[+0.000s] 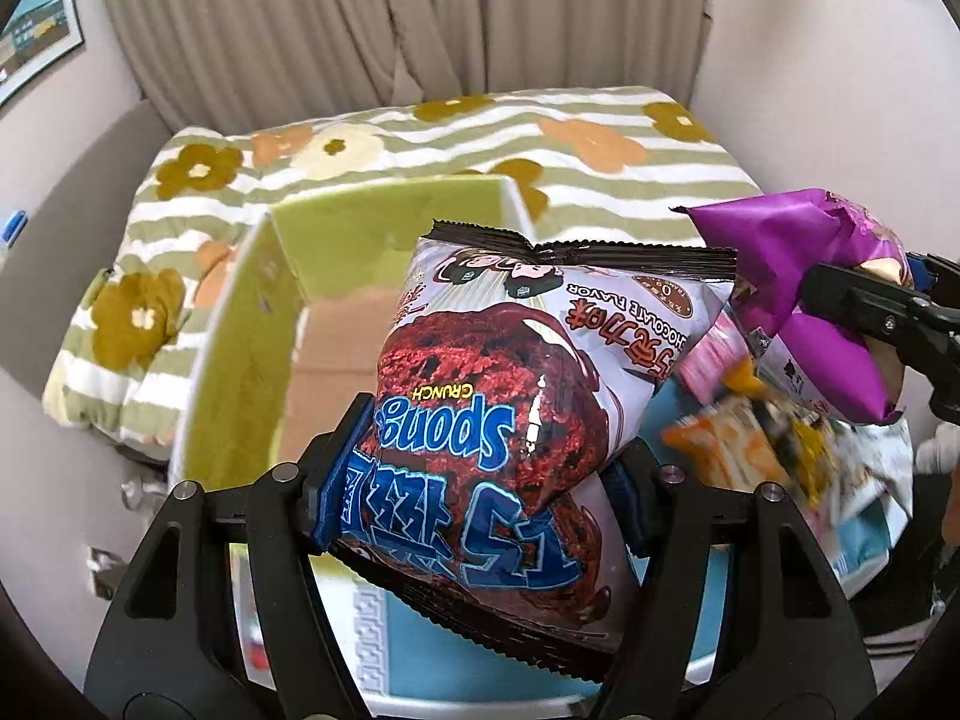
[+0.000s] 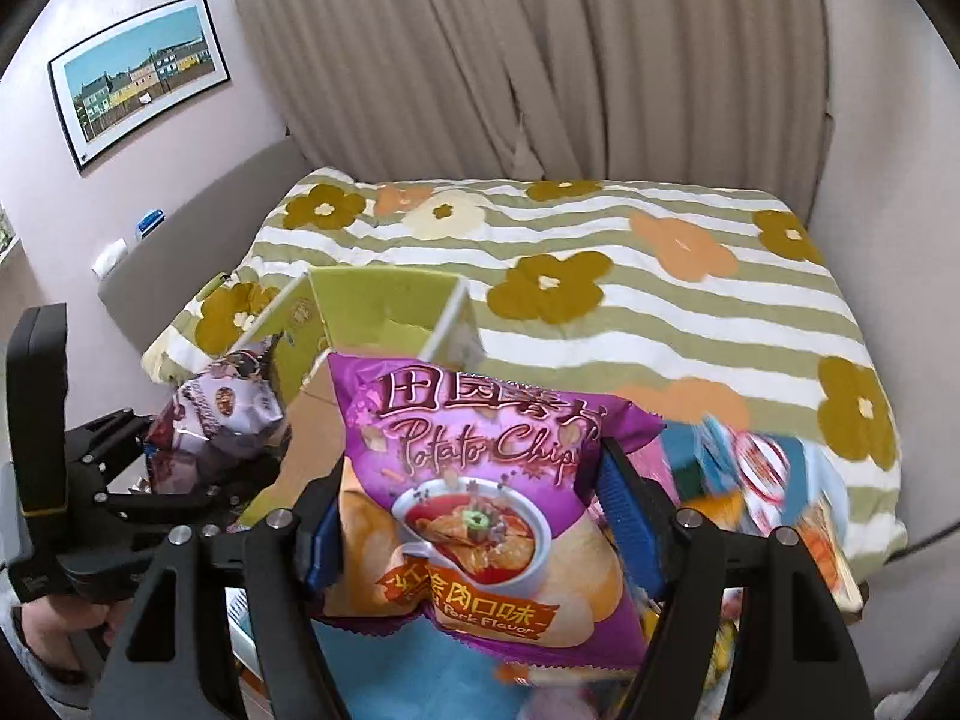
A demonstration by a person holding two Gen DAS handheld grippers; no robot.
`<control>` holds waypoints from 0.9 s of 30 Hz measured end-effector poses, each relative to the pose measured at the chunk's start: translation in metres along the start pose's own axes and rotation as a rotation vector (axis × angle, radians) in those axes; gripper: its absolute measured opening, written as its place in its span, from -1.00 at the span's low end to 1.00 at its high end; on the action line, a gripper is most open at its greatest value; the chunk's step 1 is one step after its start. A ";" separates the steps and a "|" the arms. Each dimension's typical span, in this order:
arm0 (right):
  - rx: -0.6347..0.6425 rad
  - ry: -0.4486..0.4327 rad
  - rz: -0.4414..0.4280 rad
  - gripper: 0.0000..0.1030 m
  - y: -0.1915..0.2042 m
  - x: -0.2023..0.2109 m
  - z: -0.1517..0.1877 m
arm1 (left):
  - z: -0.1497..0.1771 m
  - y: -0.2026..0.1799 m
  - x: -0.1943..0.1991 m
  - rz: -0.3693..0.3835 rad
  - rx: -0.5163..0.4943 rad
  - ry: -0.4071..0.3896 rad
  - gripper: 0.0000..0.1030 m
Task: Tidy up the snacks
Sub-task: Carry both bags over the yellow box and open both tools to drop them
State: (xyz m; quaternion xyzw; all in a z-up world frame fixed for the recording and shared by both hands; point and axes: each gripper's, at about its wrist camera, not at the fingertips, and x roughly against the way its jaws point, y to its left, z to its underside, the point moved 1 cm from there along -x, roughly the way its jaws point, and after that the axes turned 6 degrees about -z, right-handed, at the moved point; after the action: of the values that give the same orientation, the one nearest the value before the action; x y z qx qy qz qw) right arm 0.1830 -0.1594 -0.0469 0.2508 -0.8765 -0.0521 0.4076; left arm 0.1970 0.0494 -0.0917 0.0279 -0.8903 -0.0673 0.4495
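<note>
A: What is seen on the far left?

B: A framed picture [image 2: 139, 73] of coloured houses is hung on the pink wall. Grey curtains [image 2: 522, 54] are seen beside it.

A: And lower down?

B: A bed is covered by a striped blanket with flowers [image 2: 660, 294]. A green box [image 1: 240, 324] with an open top is set on it. Brown cardboard is seen at its bottom.

A: What is held by the left tool [image 1: 480, 480]?

B: A brown chocolate snack bag [image 1: 516, 414] is pinched between its two blue pads. The bag is held up in the air, upside down, just over the near right edge of the green box.

A: What about the right tool [image 2: 474, 516]?

B: A purple potato chip bag [image 2: 480, 510] is pinched there, near its lower half. It is held up to the right of the chocolate bag, close to it. Whether the two bags touch cannot be told.

A: What is seen on the right?

B: More snack packs [image 1: 756, 444] are piled under the purple bag. They are blurred, so their names cannot be read.
</note>
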 end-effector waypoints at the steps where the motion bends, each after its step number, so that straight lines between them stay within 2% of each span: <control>1: -0.009 0.001 -0.006 0.34 0.004 -0.009 -0.010 | -0.009 0.011 -0.007 -0.002 0.000 -0.001 0.24; 8: -0.026 0.012 0.012 0.34 0.041 -0.074 -0.059 | -0.063 0.062 -0.073 -0.012 -0.030 0.040 0.25; 14: -0.081 0.031 0.060 0.34 0.055 -0.119 -0.081 | -0.083 0.090 -0.138 0.009 -0.055 0.107 0.26; 16: -0.100 0.039 0.073 0.34 0.055 -0.128 -0.082 | -0.087 0.097 -0.160 0.025 -0.055 0.137 0.38; 17: -0.110 0.050 0.088 0.34 0.055 -0.135 -0.083 | -0.086 0.097 -0.167 0.016 -0.060 0.147 0.67; 19: -0.130 0.065 0.102 0.34 0.054 -0.141 -0.082 | -0.086 0.099 -0.180 -0.026 -0.082 0.153 0.99; 27: -0.164 0.094 0.123 0.35 0.050 -0.162 -0.082 | -0.064 0.126 -0.166 0.022 -0.037 0.134 0.99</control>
State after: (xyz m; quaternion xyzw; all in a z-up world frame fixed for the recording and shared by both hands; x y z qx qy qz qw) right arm 0.3116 -0.0283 -0.0893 0.1646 -0.8629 -0.0870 0.4697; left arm 0.3488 0.1861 -0.1682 0.0143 -0.8571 -0.0767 0.5093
